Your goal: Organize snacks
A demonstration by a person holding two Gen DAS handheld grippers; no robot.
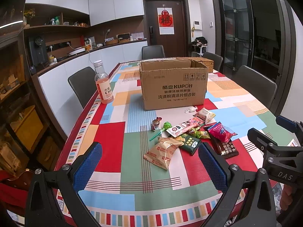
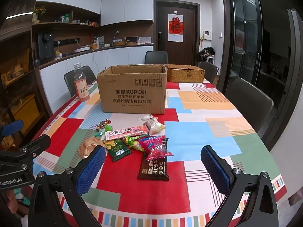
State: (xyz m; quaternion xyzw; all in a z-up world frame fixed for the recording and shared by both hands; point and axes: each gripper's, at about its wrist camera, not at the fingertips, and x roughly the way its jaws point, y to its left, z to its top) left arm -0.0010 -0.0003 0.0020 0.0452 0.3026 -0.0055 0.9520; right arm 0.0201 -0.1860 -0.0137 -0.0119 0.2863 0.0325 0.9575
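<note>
Both tools hover above the near edge of the worktop (image 1: 132,193), nothing gripped. The left hand-held gripper (image 1: 149,164) has its blue pads spread wide apart and empty; the right hand-held gripper (image 2: 153,167) is likewise spread wide and empty.

The snacks lie in a loose heap near the middle of the patterned cloth, with the open cardboard box (image 1: 173,86) at 12 o'clock from the heap. Seen from the left wrist, the gold cracker packet (image 1: 163,153) lies nearest, at 6 o'clock of the heap; the dark green packet (image 1: 190,143) sits just beside it and partly overlaps it. The long pink packet (image 1: 183,127) lies across the middle, the green lollipop (image 1: 166,125) at about 10 o'clock, the magenta packet (image 1: 220,132) at 3 o'clock resting on the dark brown biscuit packet (image 2: 154,167). A small white candy (image 1: 191,109) lies apart, close to the box front. A drink bottle (image 1: 104,84) stands at 10 o'clock of the box.

Nothing seems sorted yet. The risks, as I judge them: overlapping wrappers mean a closing pinch could catch two packets or drag a neighbour off; slick foil may slip from the pads; crackers may crush under a hard squeeze; a wide swing toward the box could tip the bottle.
</note>
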